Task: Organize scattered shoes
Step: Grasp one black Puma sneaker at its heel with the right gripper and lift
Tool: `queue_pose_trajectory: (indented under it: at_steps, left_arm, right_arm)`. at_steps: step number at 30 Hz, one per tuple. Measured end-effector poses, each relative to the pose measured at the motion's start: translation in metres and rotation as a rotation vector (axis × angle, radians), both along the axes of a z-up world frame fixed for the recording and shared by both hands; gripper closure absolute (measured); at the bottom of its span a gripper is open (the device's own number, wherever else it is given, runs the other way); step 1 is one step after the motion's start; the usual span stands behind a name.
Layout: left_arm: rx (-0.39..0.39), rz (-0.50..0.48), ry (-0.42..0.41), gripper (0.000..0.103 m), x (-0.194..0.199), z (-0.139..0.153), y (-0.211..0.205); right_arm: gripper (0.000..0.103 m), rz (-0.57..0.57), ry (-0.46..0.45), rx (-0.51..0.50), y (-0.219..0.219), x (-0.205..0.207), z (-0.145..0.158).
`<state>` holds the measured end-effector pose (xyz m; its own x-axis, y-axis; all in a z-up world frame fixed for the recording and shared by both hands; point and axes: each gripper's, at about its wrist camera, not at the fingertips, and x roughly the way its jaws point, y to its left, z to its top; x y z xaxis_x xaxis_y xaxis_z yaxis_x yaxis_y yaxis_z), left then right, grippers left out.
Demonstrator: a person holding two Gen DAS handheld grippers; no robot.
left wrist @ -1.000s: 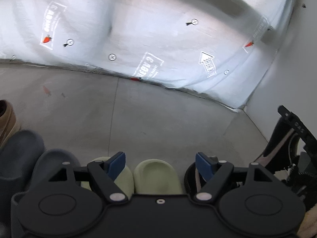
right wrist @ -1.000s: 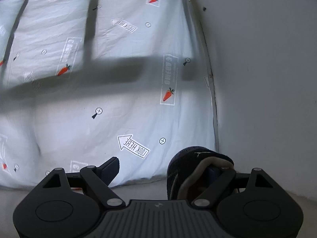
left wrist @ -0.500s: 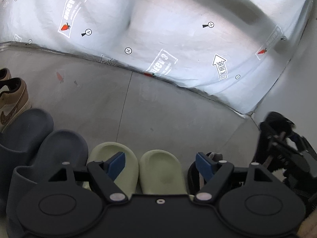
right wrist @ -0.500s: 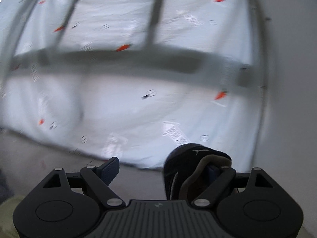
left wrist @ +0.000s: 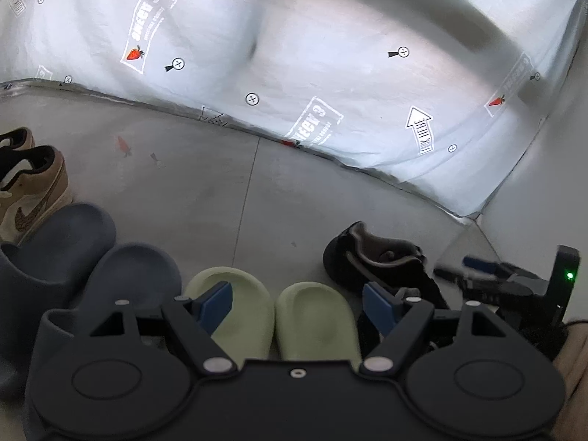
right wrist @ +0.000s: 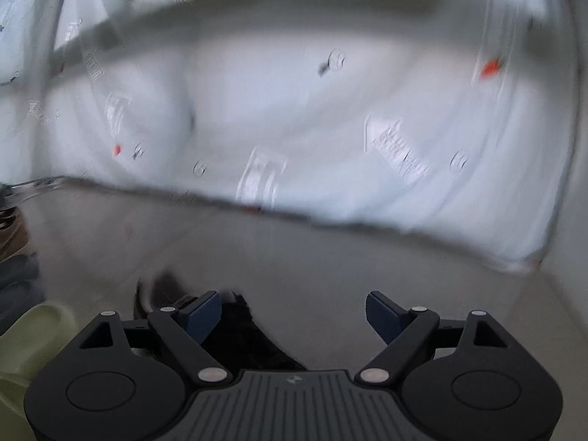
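In the left wrist view, shoes stand in a row on the grey floor: tan sneakers (left wrist: 33, 187), two dark blue-grey slides (left wrist: 73, 235), two pale green slides (left wrist: 242, 305), then a black shoe (left wrist: 378, 261) at the right end. My left gripper (left wrist: 296, 296) hangs open over the green slides with nothing between its fingers. My right gripper (right wrist: 292, 303) is just right of the black shoe (right wrist: 239, 327). Its jaws are opening, and the shoe lies on the floor under its left finger with the pads off it. The right wrist view is blurred.
A white printed sheet (left wrist: 330, 55) hangs along the back and meets a plain white wall (left wrist: 551, 169) at the right corner. Bare floor (left wrist: 205, 191) lies between the row and the sheet. A person's hand (left wrist: 573, 349) shows at the right edge.
My right gripper swung down and leftward with the black shoe, which now lies on the floor beside the green slides. Its jaws have spread off the shoe. My left gripper stayed open and hardly moved.
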<state>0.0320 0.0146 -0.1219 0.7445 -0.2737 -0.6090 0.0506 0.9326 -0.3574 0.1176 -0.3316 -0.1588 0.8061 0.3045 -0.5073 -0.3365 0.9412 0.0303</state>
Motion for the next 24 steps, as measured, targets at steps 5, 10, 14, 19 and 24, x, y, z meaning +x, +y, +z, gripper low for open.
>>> queue_pose_trajectory:
  at_steps: [5,10,14,19,24]
  left_arm:
    - [0.0,0.009,0.018,0.024,0.001,-0.004,0.002]
    - [0.012,0.012,0.033,0.024,0.003,-0.006,0.002]
    - [0.007,0.02,0.044,0.024,0.009,-0.009,0.003]
    - [0.015,0.008,0.04,0.024,0.015,-0.009,0.001]
    - [0.007,-0.006,0.035,0.024,0.023,-0.009,0.001]
  right_arm:
    - [0.0,0.268,0.146,-0.133,0.01,0.017,-0.017]
    - [0.0,0.274,0.146,-0.185,0.019,0.04,-0.02]
    - [0.001,0.304,0.19,-0.097,0.029,0.058,-0.02]
    - [0.014,0.288,0.216,-0.094,0.051,0.083,-0.026]
    - [0.028,0.192,0.29,0.068,0.041,0.096,-0.029]
